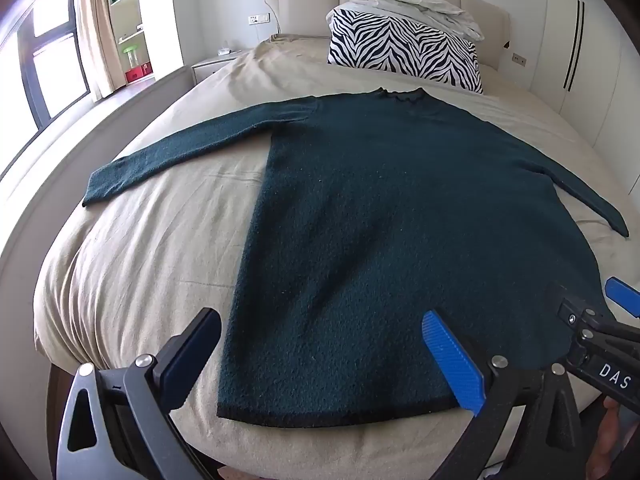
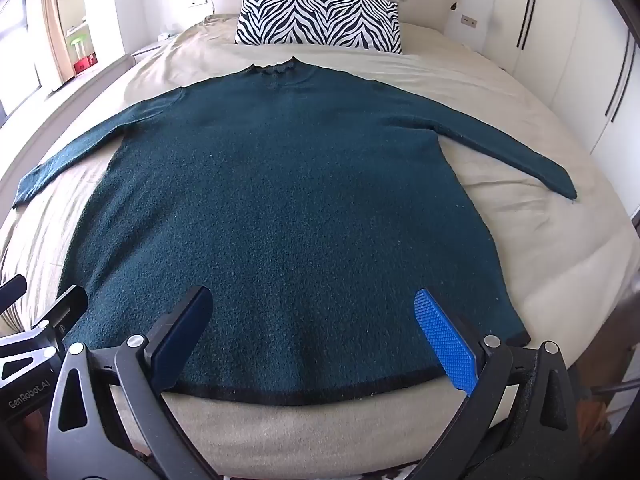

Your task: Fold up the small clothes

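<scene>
A dark teal knitted sweater (image 1: 384, 208) lies flat on the bed, collar far, black-trimmed hem near me, both sleeves spread out to the sides. It fills the right wrist view (image 2: 288, 200) too. My left gripper (image 1: 320, 344) is open and empty, hovering over the hem's left half. My right gripper (image 2: 316, 320) is open and empty over the hem's middle. The right gripper's blue fingertip also shows at the edge of the left wrist view (image 1: 620, 300). The left gripper's black finger shows at the left of the right wrist view (image 2: 72, 304).
The beige bed sheet (image 1: 152, 248) covers the bed. A zebra-print pillow (image 1: 404, 48) with a crumpled white duvet (image 1: 412, 4) on top sits at the headboard. White wardrobes (image 2: 568, 40) stand on the right, a window and shelves (image 1: 124, 20) on the left.
</scene>
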Tool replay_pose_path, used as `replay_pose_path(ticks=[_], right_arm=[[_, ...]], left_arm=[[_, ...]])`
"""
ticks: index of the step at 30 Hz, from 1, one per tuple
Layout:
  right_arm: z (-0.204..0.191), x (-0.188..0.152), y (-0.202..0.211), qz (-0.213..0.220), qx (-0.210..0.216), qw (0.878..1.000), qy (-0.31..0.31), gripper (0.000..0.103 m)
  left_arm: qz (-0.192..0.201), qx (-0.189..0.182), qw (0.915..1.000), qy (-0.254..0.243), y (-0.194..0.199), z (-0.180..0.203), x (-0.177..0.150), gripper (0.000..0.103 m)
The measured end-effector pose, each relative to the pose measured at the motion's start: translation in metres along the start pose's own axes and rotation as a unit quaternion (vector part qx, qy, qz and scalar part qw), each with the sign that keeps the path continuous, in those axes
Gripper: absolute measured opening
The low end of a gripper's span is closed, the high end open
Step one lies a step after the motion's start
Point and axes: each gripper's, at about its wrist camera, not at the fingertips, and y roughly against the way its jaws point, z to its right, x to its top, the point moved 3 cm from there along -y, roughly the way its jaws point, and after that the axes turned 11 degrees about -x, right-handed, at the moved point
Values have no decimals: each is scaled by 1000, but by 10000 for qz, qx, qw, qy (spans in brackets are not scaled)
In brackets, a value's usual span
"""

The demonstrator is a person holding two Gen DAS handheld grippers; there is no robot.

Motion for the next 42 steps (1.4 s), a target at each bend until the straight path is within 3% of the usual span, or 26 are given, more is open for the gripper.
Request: replay_pose_path(ticks=[42], right_arm=[[0, -3, 1, -11, -84, 10000, 49, 103]], left_arm=[[-108, -35, 9999, 36, -9, 3, -10, 103]])
